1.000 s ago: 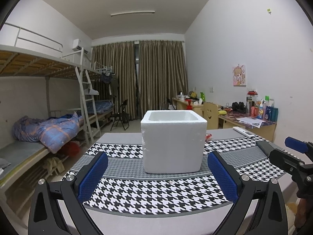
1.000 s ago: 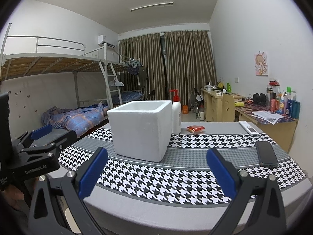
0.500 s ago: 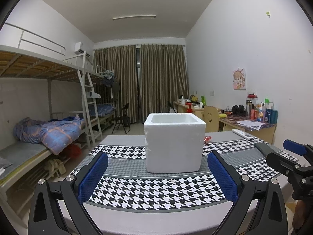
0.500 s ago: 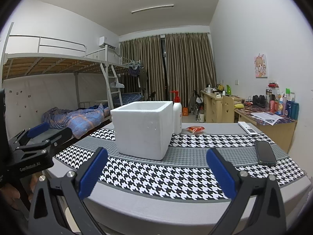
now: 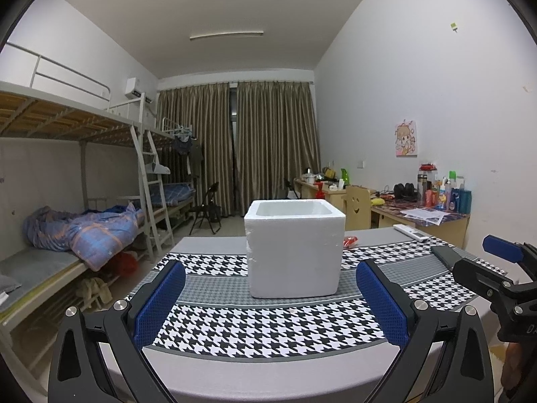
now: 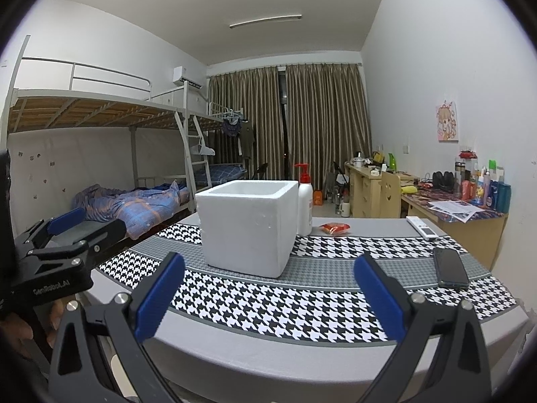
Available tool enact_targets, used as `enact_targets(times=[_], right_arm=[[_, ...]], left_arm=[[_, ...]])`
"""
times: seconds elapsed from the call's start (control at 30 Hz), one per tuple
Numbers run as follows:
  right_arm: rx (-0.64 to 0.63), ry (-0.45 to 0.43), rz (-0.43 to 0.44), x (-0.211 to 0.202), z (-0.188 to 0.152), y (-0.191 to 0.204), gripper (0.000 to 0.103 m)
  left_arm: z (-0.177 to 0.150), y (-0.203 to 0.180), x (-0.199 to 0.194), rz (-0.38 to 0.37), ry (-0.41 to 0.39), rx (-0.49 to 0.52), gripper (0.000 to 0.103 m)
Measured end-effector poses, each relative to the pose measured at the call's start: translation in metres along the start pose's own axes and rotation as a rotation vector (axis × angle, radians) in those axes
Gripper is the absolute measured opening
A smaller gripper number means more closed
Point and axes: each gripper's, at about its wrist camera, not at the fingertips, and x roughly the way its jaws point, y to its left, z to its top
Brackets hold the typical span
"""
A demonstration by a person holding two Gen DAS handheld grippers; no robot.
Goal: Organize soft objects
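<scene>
A white foam box [image 5: 294,248] stands open-topped on the houndstooth tablecloth [image 5: 268,325], and shows in the right wrist view too [image 6: 248,225]. A small red soft packet [image 6: 334,228] lies behind it, peeking out in the left wrist view [image 5: 349,242]. My left gripper [image 5: 270,305] is open and empty, short of the box over the table's near edge. My right gripper [image 6: 268,297] is open and empty, near the front edge. Each gripper shows at the side of the other's view.
A white pump bottle with a red top [image 6: 304,208] stands behind the box. A black phone [image 6: 449,268] and a white remote [image 6: 422,226] lie at the right. Bunk beds [image 5: 67,235] are left of the table, desks [image 6: 453,208] to the right.
Both grippers have drawn back and risen a little, so the box looks smaller and more of the table's near edge shows. Jaws stay open.
</scene>
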Motion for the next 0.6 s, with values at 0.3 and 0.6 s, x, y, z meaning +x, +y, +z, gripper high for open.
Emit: enact_targets(times=[0.3, 0.6], right_arm=[[-0.006, 0.015, -0.002, 0.0057, -0.0016, 0.0002, 0.102], [-0.004, 0.01, -0.004, 0.0034, -0.0019, 0.0, 0.102]], left_arm=[[-0.0011, 0.0009, 0.005, -0.002, 0.023, -0.002, 0.102], [-0.0007, -0.0007, 0.0032, -0.003, 0.023, 0.003, 0.102]])
